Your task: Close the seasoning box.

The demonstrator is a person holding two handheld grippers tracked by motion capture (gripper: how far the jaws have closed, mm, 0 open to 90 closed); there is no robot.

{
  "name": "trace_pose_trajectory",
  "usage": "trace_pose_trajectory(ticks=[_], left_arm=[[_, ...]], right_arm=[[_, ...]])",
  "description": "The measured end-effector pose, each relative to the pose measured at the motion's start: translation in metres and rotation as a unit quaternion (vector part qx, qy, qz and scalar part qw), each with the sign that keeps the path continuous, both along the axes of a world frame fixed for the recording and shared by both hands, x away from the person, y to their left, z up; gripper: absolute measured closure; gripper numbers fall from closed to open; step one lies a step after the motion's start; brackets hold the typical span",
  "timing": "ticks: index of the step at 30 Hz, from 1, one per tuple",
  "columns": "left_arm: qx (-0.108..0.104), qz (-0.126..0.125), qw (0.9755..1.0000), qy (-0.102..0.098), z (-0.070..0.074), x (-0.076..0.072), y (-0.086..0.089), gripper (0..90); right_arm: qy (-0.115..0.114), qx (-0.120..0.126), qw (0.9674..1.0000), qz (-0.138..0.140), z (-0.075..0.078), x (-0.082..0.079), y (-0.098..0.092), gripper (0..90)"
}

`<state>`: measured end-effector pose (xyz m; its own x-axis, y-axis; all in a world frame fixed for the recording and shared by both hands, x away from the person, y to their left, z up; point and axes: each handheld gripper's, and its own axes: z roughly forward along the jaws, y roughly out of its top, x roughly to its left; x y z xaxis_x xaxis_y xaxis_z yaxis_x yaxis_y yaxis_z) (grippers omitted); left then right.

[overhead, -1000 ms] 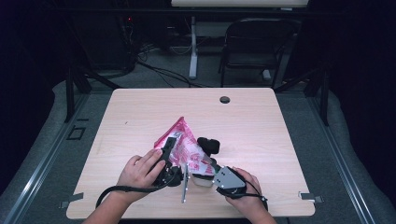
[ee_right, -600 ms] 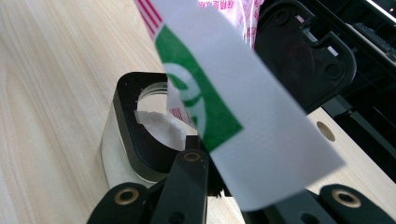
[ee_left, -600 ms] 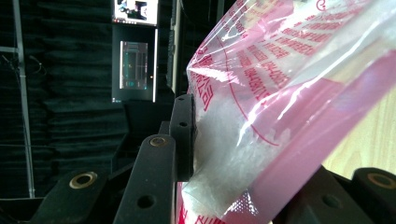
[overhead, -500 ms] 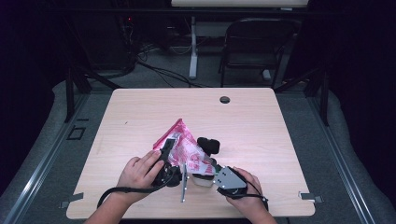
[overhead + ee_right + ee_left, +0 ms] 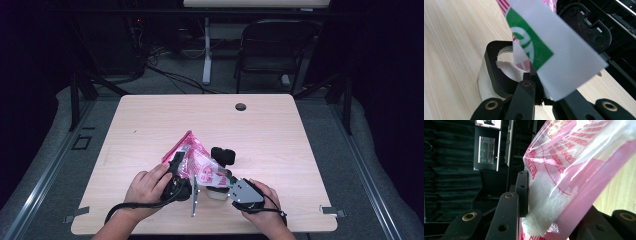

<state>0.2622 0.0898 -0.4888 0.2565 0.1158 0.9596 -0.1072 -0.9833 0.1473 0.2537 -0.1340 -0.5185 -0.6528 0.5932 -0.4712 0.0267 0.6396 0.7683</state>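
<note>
Looking down from the high view, the pink plastic bag [image 5: 192, 157] lies tilted near the table's [image 5: 300, 150] front edge, with the left gripper [image 5: 176, 167] clamped on it from about seven o'clock and the right gripper [image 5: 226, 181] holding its lower corner from about four o'clock, over a small jar [image 5: 216, 192]. In the left gripper view, the jaws pinch the bag [image 5: 574, 170], which rises toward one o'clock with white grains inside. In the right gripper view, the jaws are closed on the bag's white-and-green corner [image 5: 554, 50], and the open jar [image 5: 499, 72] of white powder sits at ten o'clock on the table [image 5: 454, 37].
</note>
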Motion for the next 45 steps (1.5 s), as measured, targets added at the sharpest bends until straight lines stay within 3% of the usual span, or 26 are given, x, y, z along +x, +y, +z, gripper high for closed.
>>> trace_pose_trajectory(ticks=[14, 45], left_arm=[[-0.027, 0.01, 0.9992, 0.027, -0.003, 0.002, 0.003, 73.9], [-0.038, 0.017, 0.9979, 0.05, -0.012, 0.001, 0.006, 74.6]], right_arm=[[-0.005, 0.004, 1.0, 0.0, 0.001, -0.001, 0.0, 89.5], [-0.008, 0.007, 0.9999, -0.003, 0.002, -0.001, 0.0, 88.7]])
